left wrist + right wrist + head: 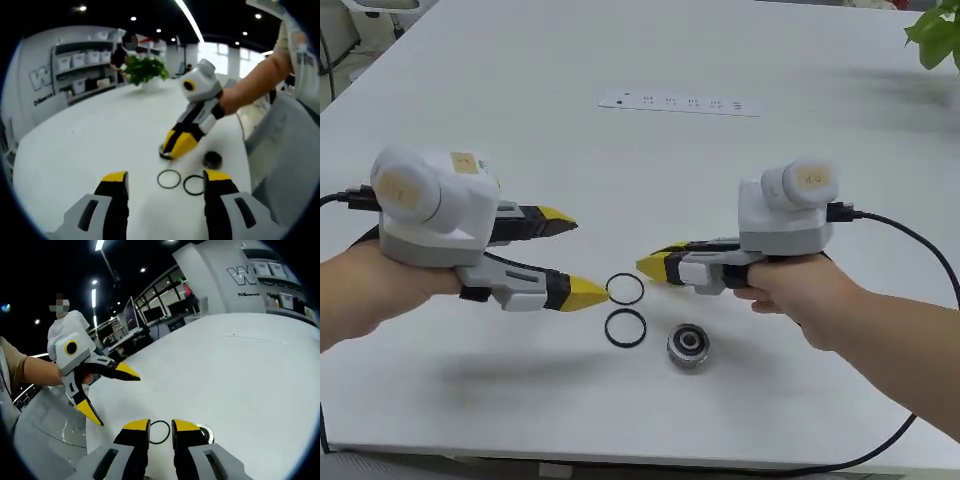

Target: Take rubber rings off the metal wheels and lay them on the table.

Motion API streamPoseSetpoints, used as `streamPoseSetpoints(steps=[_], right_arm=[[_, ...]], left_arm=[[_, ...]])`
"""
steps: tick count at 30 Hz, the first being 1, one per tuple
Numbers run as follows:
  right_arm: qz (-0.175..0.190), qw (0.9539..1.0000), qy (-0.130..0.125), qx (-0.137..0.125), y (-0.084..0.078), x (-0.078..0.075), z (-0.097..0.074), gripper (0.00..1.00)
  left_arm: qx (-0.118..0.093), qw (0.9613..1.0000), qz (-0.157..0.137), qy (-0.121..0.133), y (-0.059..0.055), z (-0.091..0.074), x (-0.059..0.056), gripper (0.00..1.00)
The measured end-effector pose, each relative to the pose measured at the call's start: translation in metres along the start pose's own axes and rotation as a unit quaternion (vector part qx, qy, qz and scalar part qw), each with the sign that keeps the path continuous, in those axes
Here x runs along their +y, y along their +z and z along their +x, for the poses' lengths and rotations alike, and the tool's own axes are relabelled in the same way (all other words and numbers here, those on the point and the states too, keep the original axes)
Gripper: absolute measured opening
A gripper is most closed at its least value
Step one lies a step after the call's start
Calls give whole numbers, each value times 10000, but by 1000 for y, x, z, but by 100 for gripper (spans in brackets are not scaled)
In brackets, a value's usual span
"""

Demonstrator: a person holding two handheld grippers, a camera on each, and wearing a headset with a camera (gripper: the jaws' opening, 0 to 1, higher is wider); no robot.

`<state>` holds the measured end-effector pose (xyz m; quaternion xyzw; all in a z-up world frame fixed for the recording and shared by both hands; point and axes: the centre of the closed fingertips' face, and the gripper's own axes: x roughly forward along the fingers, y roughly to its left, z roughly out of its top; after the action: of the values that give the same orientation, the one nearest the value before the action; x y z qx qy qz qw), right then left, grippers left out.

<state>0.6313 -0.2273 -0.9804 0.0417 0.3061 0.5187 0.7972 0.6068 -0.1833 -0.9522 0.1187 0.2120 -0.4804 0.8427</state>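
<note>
Broad white table point(520, 80) out front, socket strip point(680, 102) sunk in near the far edge, leafy plant point(938, 35) at the far right corner. Beyond, wall shelves point(80, 67) stacked with white bins, ceiling strip light point(190, 22) blazing, bright windows point(215, 52) behind.

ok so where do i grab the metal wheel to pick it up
Take the metal wheel across its outer rim, coming down from above, probably with the right gripper, which is nearer. It seems to lie flat, hub up, so only the round edge offers two opposing sides. The two rubber rings lie clear of it.
</note>
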Motion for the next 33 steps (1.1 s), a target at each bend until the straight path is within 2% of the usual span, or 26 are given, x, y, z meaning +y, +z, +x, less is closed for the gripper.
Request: streamPoseSetpoints(steps=[8,17,23,26,33], right_arm=[[-46,9997,-112,-221,11,-6,-14,20],[-114,9986,-339,-387,16,-23,-33,24],[-226,9982,-413,-384,12,-32,-41,26],[-421,9976,-436,-339,7,-35,-43,27],[-547,9973,-449,-220,-4,-40,-46,28]], left_arm=[[-67,10000,9,-7,10,5,4,60],[-79,10000,11,-48,16,15,6,58],[-96,9999,14,-71,20,25,8,57],[-81,9999,31,-83,21,29,8,57],[-48,9999,10,-116,21,40,8,55]])
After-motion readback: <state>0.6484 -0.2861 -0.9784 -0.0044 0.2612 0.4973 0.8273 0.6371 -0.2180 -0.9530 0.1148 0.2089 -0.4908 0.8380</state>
